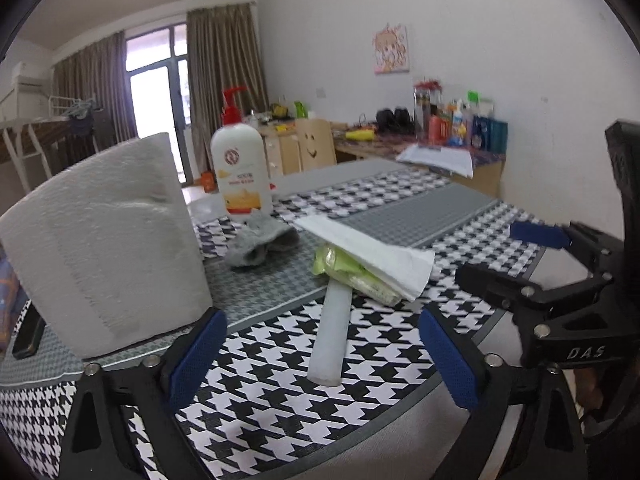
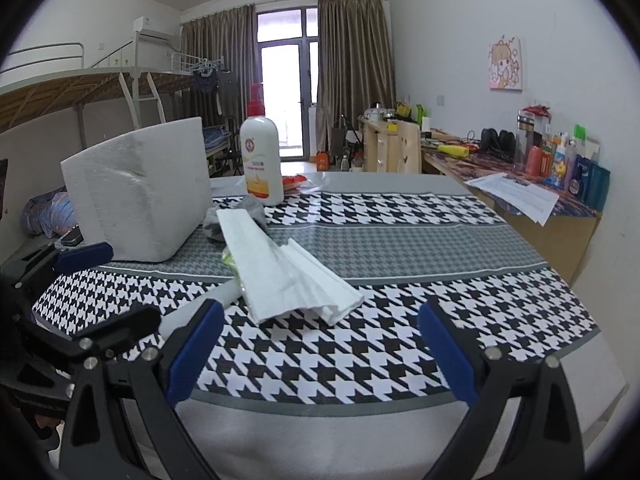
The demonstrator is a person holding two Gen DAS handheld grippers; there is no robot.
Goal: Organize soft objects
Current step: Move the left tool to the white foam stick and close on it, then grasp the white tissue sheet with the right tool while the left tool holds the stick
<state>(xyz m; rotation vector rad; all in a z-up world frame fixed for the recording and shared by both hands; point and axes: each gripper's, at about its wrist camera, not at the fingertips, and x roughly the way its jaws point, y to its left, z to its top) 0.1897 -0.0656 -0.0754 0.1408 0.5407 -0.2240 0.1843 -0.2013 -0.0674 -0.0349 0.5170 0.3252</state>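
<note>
A folded white paper towel (image 1: 372, 256) (image 2: 288, 272) lies on the houndstooth tablecloth (image 1: 280, 392), draped over a green packet (image 1: 340, 266) (image 2: 229, 258) and a pale white stick (image 1: 330, 332) (image 2: 224, 294). Behind them sits a crumpled grey cloth (image 1: 260, 244) (image 2: 250, 206). At the left stands a big white tissue pack (image 1: 104, 240) (image 2: 140, 192). My left gripper (image 1: 324, 360) (image 2: 100, 292) is open, and the near end of the stick lies between its fingers without touching the pads. My right gripper (image 2: 320, 360) (image 1: 516, 256) is open just in front of the paper towel, holding nothing.
A white lotion bottle with a red pump (image 1: 240, 168) (image 2: 262, 160) stands behind the cloth. A dark phone (image 1: 28, 340) lies left of the tissue pack. A side desk (image 2: 540, 216) with papers and several bottles runs along the right wall.
</note>
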